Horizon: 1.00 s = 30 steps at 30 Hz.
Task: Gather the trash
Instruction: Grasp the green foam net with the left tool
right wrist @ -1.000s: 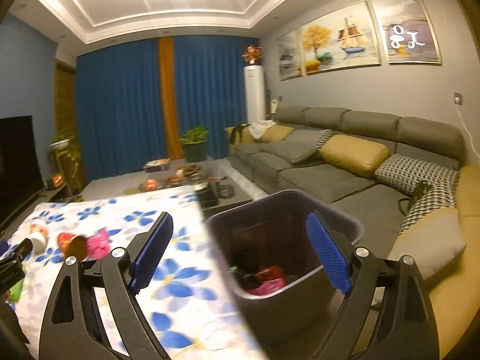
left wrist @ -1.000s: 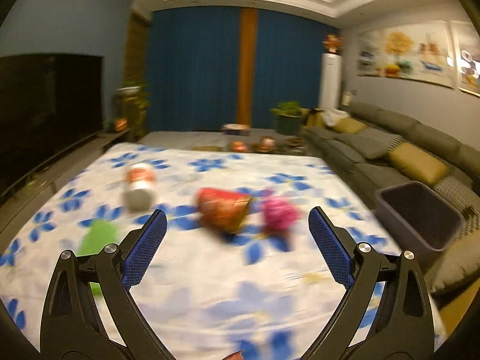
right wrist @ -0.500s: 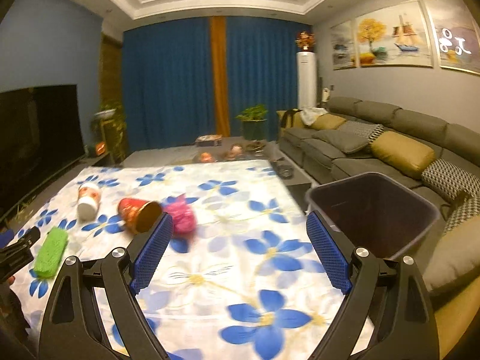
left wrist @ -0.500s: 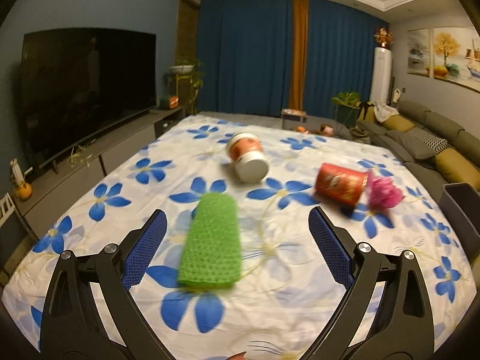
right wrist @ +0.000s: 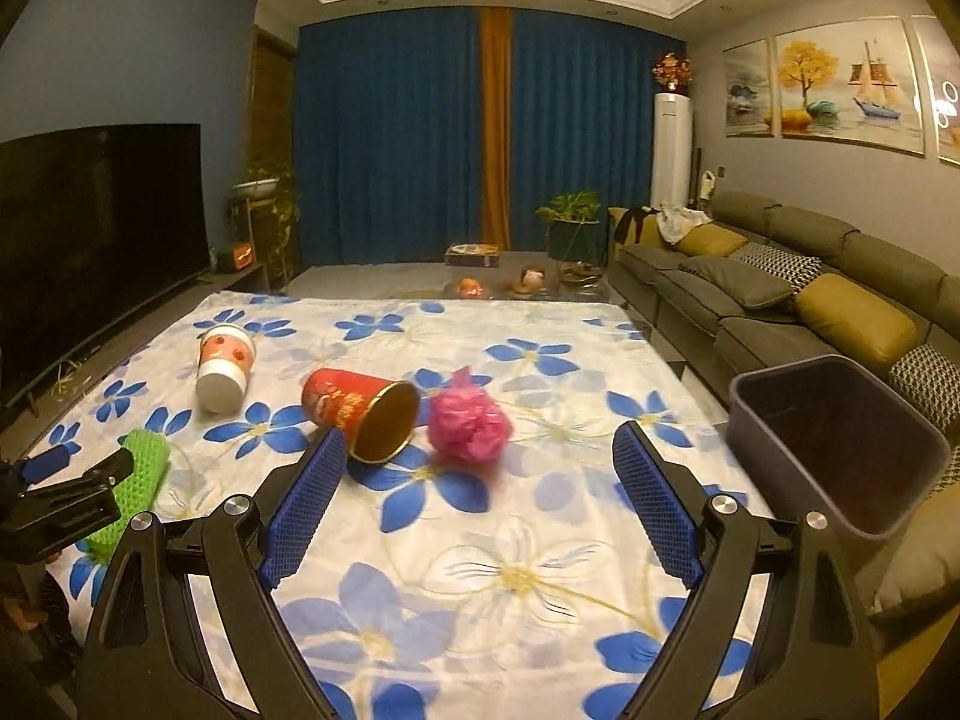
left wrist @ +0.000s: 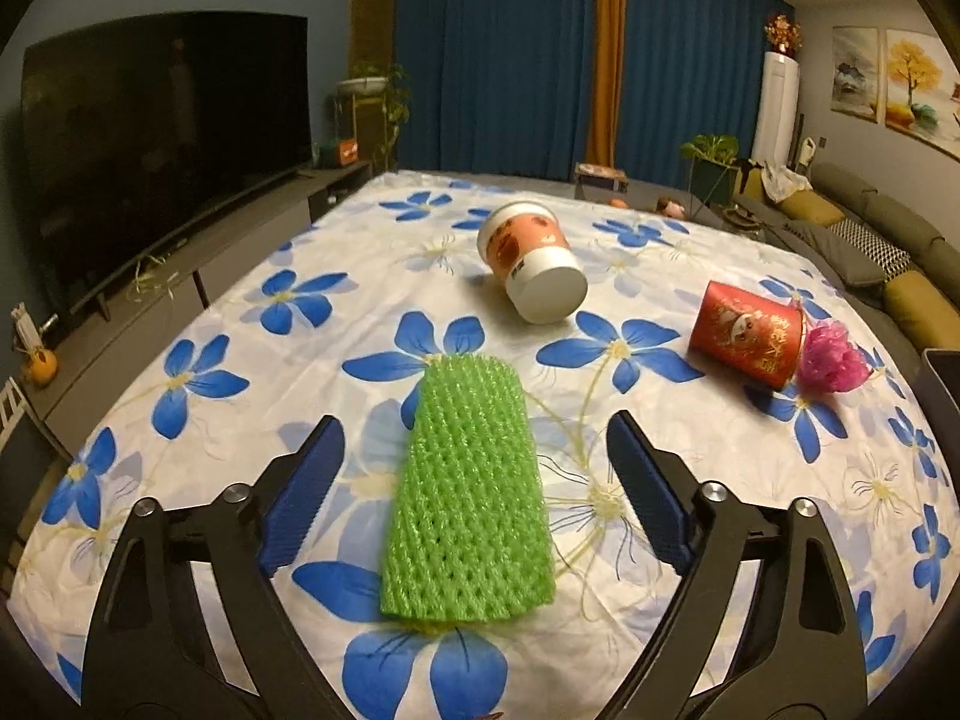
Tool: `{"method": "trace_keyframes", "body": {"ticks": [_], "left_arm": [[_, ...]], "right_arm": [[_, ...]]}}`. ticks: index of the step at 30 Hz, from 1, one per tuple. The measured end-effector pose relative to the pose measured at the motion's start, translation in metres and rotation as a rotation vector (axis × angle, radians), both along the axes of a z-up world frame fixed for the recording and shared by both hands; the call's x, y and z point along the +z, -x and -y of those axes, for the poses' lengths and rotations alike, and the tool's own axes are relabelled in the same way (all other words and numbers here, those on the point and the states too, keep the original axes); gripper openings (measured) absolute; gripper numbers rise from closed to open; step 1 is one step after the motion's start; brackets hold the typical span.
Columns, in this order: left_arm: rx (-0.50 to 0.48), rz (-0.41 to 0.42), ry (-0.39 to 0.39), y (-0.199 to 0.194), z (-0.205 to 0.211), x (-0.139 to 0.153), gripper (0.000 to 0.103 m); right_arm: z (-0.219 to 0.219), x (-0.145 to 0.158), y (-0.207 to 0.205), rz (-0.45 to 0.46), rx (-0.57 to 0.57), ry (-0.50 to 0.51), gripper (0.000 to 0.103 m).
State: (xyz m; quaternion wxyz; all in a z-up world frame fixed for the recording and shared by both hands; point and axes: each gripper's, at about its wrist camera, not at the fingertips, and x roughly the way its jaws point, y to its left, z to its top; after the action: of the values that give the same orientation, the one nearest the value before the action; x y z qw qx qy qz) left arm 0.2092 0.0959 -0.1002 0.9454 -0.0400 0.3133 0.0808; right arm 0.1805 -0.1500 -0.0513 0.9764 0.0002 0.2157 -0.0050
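Floral cloth is bearing litter; left gripper jaws are closing around green foam net, seemingly untouched; right gripper is gaping empty.

on the flowered cloth: 4 trash items. 2 cups, both tipped on their sides: 1 white-and-orange cup toward the far left corner, 1 red cup near the middle. 1 pink crumpled bag touching the red cup's rim side. 1 green foam net by the near left edge. 1 dark bin off the right edge.
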Motion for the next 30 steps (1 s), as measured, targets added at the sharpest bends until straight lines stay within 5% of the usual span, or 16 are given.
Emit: {"method": "trace_keyframes", "body": {"ticks": [4,9,18,30], "left_arm": [[-0.017,-0.04,0.03,-0.01,-0.002,-0.006,0.075],[-0.039,-0.108,0.072,-0.023,-0.007,-0.015,0.047],[-0.092,-0.141,0.181,-0.031,-0.015,-0.025,0.021],[-0.116,0.021,0.176,-0.014,-0.015,-0.002,0.013]], "right_arm": [[-0.01,-0.005,-0.013,-0.013,0.015,0.005,0.087],[-0.022,-0.01,-0.03,-0.031,0.029,0.006,0.087],[-0.036,-0.021,-0.058,-0.075,0.049,0.005,0.085],[-0.047,-0.044,-0.1,-0.174,0.103,-0.036,0.066]]}}
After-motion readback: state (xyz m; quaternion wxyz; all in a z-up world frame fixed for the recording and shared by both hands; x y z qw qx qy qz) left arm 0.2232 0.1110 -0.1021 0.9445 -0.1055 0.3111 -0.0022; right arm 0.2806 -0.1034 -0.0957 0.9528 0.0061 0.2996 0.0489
